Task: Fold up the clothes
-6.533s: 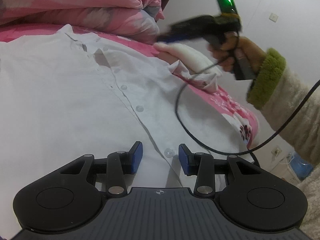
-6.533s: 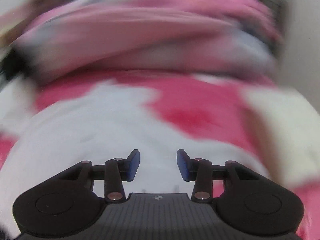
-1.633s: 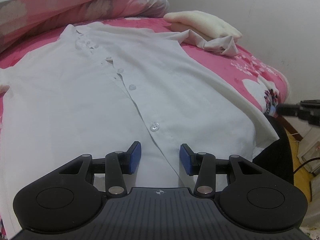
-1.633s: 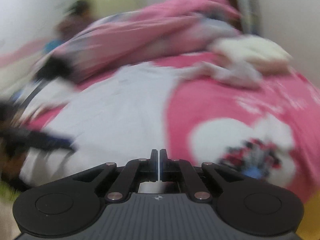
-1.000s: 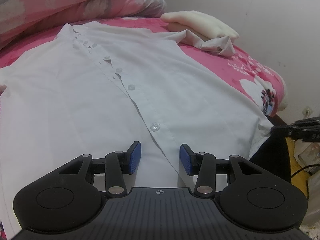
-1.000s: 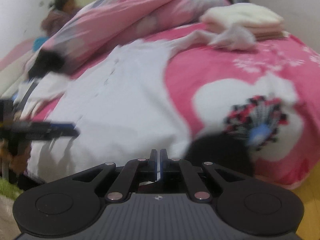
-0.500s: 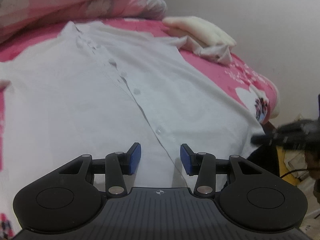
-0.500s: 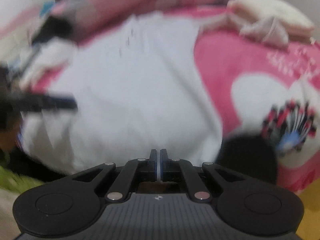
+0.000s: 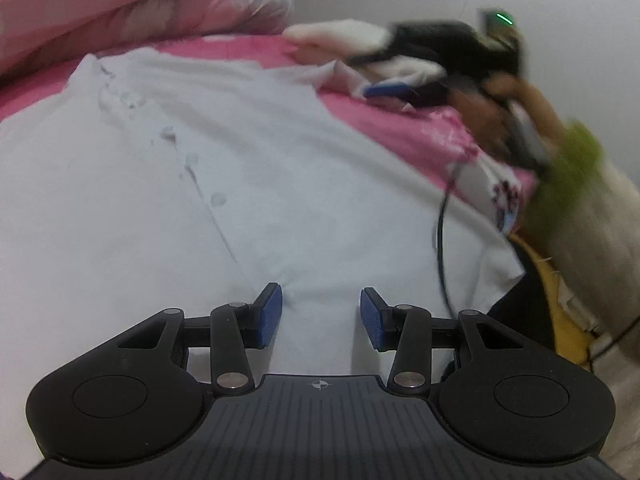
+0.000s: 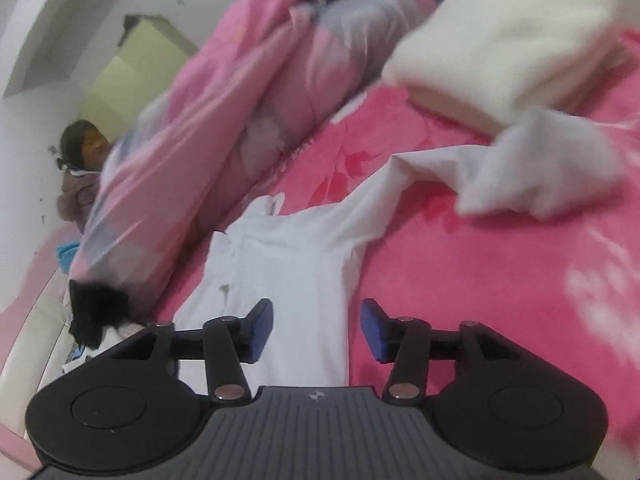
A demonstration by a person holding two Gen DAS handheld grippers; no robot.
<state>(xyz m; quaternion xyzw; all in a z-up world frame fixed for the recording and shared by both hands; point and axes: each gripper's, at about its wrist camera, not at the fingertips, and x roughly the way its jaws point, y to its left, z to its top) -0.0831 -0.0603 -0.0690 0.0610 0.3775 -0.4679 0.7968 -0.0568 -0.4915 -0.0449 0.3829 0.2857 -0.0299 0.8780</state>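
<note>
While the white button-up shirt lies flat on the bed ahead of both, left gripper and right gripper hover spread, empty; right faces the bunched sleeve, likely to straighten it.

Pink quilt bunched along bed; cream folded blanket on pink sheet.

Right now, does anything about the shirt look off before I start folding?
Yes. The white shirt lies flat, but its sleeve is bunched against the folded cream stack rather than spread out.
</note>
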